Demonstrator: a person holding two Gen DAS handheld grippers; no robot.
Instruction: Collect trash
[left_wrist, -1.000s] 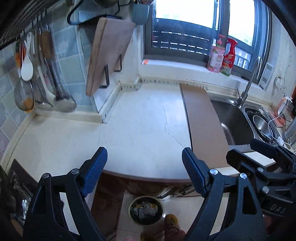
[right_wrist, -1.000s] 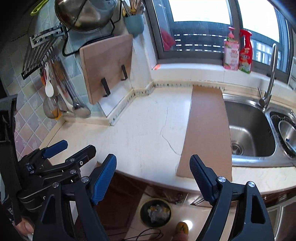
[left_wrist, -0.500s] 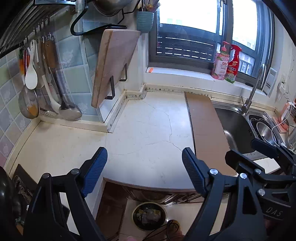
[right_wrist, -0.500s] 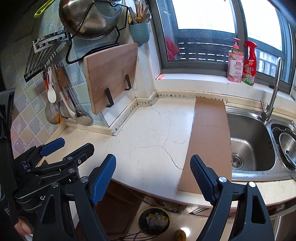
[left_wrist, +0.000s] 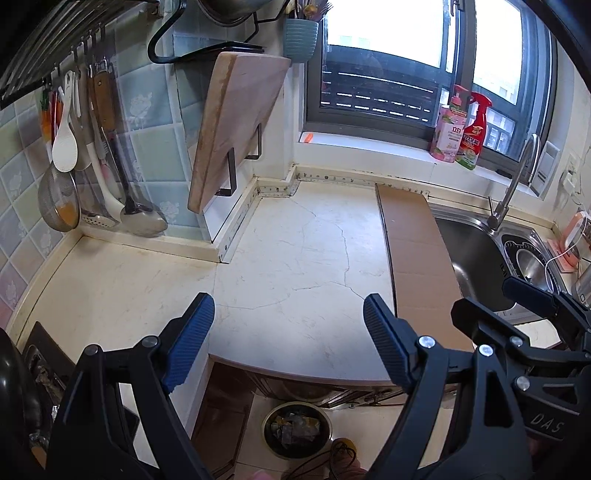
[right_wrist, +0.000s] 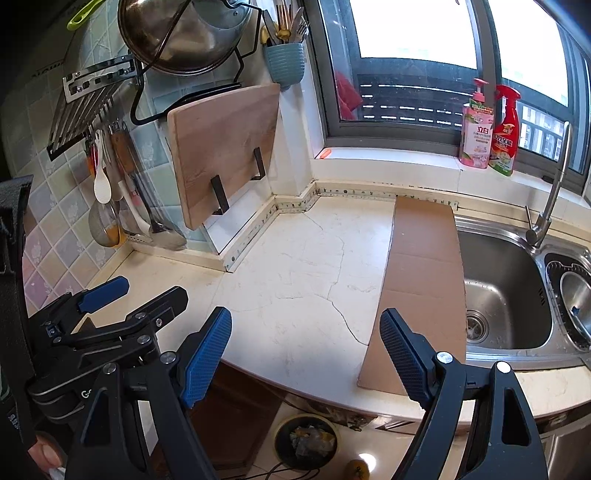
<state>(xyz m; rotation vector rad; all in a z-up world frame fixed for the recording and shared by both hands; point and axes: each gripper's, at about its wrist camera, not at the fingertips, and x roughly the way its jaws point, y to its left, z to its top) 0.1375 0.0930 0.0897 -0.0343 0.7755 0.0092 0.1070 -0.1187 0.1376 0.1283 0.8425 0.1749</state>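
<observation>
Both claws stand wide open with nothing between the pads: my left gripper and right gripper hover over the front edge of the countertop. I see no loose trash on the stone; the only candidate is the cardboard sheet, lying flat beside the sink and overhanging its rim. Flat board gives the pads no edge, so I judge a pinch may slip or shove it into the basin. Below, on the floor, the trash bin already holds crumpled scraps; the sink basin looks empty.
</observation>
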